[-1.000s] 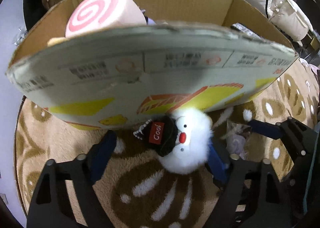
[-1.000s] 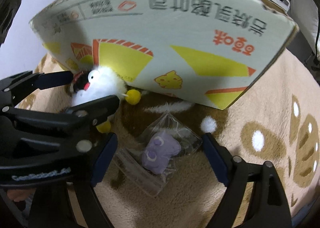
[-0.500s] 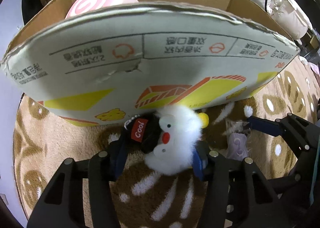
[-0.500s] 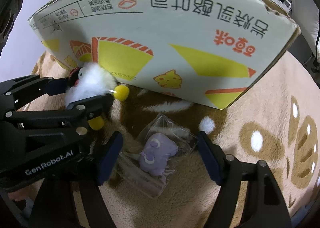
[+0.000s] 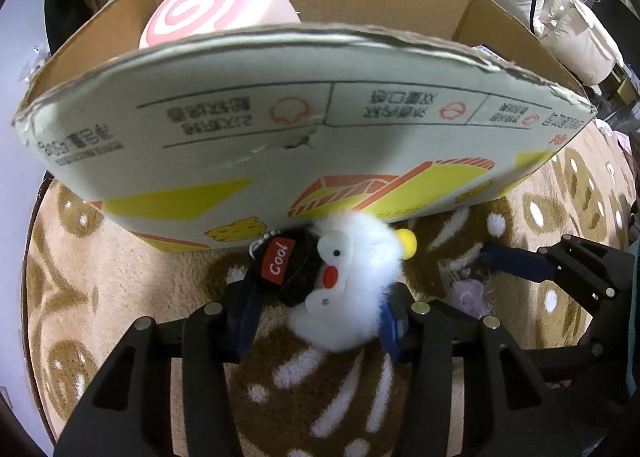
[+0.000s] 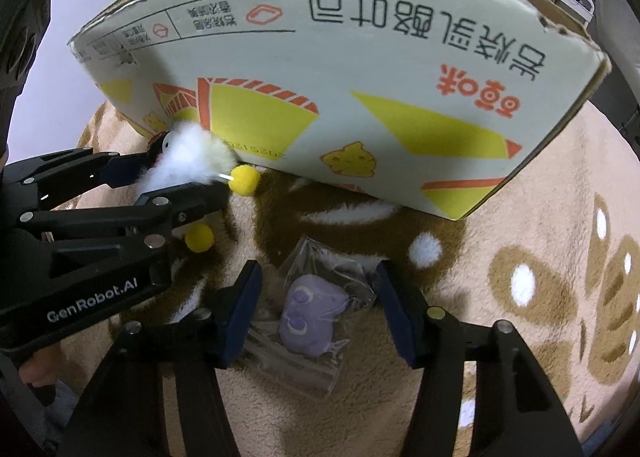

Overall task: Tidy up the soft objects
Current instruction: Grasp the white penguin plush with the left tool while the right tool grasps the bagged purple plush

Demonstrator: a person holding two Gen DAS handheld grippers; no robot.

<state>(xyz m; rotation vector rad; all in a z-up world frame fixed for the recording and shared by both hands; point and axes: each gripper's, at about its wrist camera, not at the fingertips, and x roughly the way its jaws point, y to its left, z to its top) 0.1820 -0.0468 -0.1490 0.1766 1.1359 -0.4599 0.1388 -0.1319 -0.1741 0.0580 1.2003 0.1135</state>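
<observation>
- Fluffy tan rug with brown and white shapes (image 6: 540, 217) spread under everything.
- Big cardboard box with yellow and orange pictures on its white front (image 5: 320, 145) standing on the rug, open at the top.
- Pink and white swirl cushion shaped like a roll cake (image 5: 216, 13) sitting inside the box, at its back left.
- Black left gripper with blue pads (image 5: 320, 309) low in front of the box, jaws just closing, pads now pressed on both sides of the white toy.
- Black right gripper with blue pads (image 6: 320, 309) in front of the box, to the right of the left gripper; jaws just closing, pads on each side of the bag, not yet squeezing the purple toy.
- Fluffy white toy bird with a black "Cool" cap and yellow pom-poms (image 5: 352, 289) right against the front of the box, held by the left gripper.
- Small purple soft toy in a clear plastic bag (image 6: 308, 313) lying on the rug in front of the box, between the right gripper's pads.
</observation>
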